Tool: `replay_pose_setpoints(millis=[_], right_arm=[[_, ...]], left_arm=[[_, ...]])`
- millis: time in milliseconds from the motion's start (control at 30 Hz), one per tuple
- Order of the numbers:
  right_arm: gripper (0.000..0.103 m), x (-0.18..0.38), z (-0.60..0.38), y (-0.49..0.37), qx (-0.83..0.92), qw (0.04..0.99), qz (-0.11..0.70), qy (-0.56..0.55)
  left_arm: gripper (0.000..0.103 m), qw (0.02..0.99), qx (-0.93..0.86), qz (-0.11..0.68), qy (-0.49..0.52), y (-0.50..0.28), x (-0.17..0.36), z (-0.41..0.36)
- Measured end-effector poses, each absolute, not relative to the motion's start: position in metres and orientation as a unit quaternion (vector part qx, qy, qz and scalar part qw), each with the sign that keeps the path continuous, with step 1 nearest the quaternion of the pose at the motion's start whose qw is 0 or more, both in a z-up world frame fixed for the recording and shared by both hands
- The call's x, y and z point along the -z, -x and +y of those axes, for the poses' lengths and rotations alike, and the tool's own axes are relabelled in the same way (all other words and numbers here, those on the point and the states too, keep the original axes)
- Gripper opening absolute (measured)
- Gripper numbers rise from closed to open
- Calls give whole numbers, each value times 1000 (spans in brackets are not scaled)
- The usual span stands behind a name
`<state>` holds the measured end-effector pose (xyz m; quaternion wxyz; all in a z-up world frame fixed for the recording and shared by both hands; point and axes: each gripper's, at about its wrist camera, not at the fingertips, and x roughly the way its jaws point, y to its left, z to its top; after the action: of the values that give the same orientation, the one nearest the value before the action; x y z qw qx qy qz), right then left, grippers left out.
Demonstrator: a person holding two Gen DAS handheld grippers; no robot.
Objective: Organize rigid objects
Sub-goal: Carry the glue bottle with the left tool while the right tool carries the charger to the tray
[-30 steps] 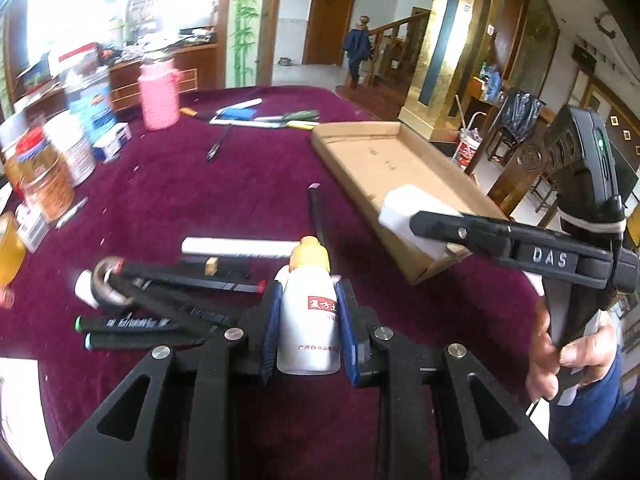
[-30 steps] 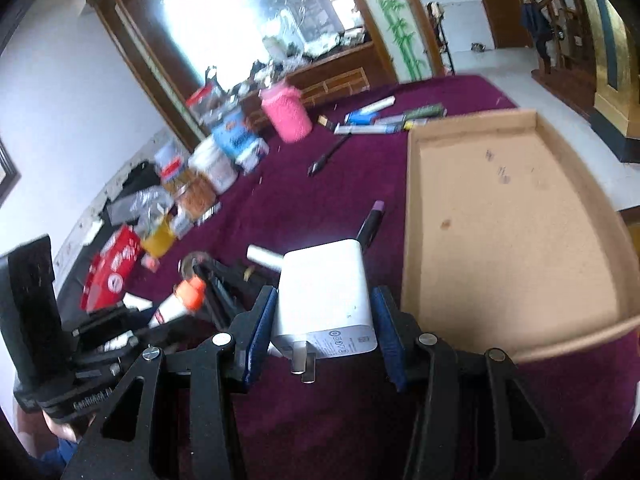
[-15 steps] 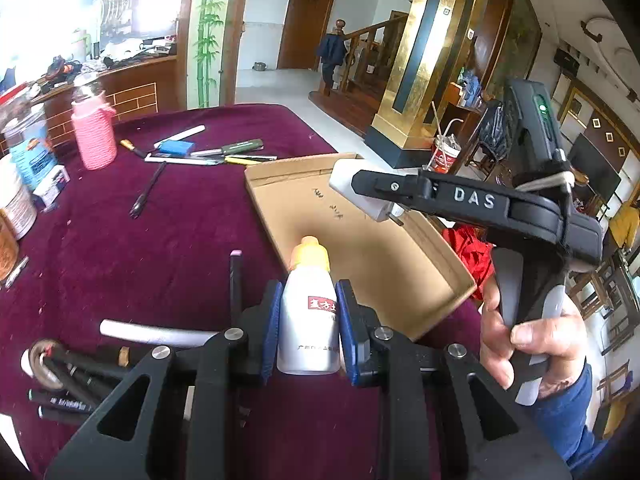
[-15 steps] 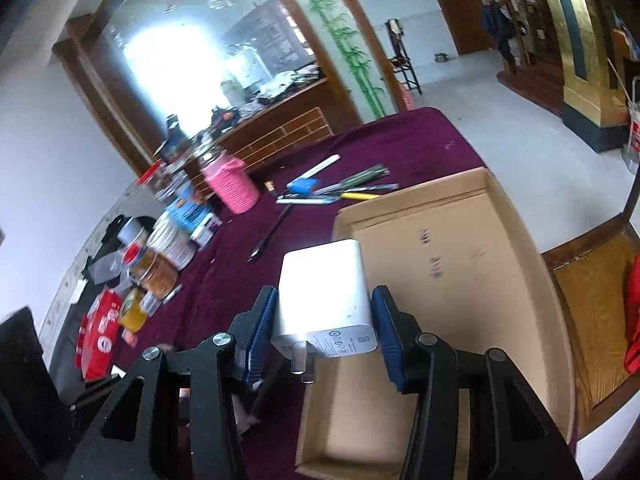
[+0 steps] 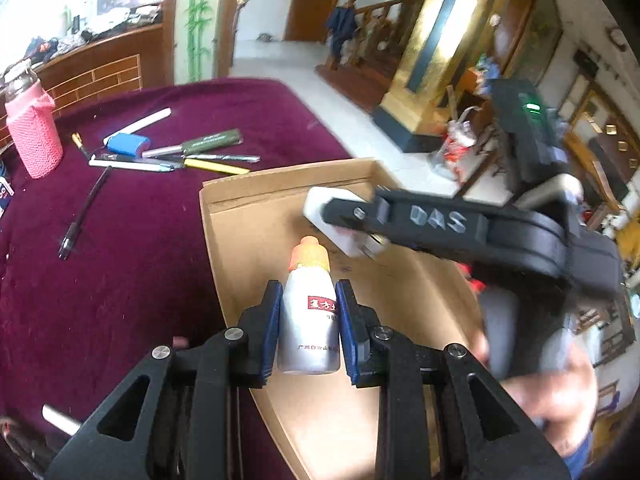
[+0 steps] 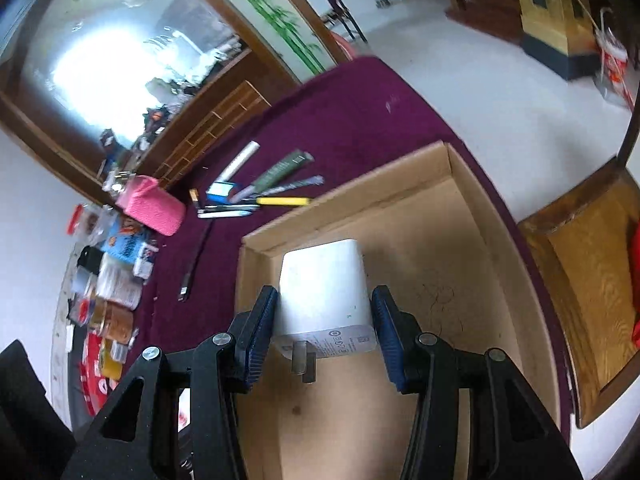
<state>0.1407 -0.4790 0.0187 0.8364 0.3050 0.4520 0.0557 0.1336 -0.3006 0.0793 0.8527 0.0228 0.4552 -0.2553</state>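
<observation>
Blue-padded fingers [image 5: 270, 330] of the left gripper [image 5: 308, 332] clamp a white bottle [image 5: 308, 324] — long axis along them, orange cap pointing away — above the cardboard box [image 5: 248, 240]. Beyond, the right gripper [image 6: 324, 336] pinches a white charger [image 6: 324, 288] over that box, prongs toward the camera.

Raised letters reading "DAS" stand along the black side of the right gripper [image 5: 352, 236]. A red label with Chinese characters, not clearly readable, sits on the white glue bottle [image 5: 309, 320], with a line of small grey Chinese print below it. Tiny grey print and round marks on the white charger's [image 6: 325, 292] plug face are too small to read.
</observation>
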Motion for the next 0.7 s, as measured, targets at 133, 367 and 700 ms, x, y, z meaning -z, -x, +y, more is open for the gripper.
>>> replay_pose_setpoints(millis=[133,367,700], right_arm=[[43,-2,-480,-147,-64,827,466,-308],[43,3,-483,-150,-63,827,468,-307],[43,0,-468,-152,-65,836,468,-279]], left_arm=[[24,836,254,486,-14,-157,-54,-308],[24,826,245,506,-27,-162,-28,-320],[24,836,232,494,-54,-152,-26,-325]])
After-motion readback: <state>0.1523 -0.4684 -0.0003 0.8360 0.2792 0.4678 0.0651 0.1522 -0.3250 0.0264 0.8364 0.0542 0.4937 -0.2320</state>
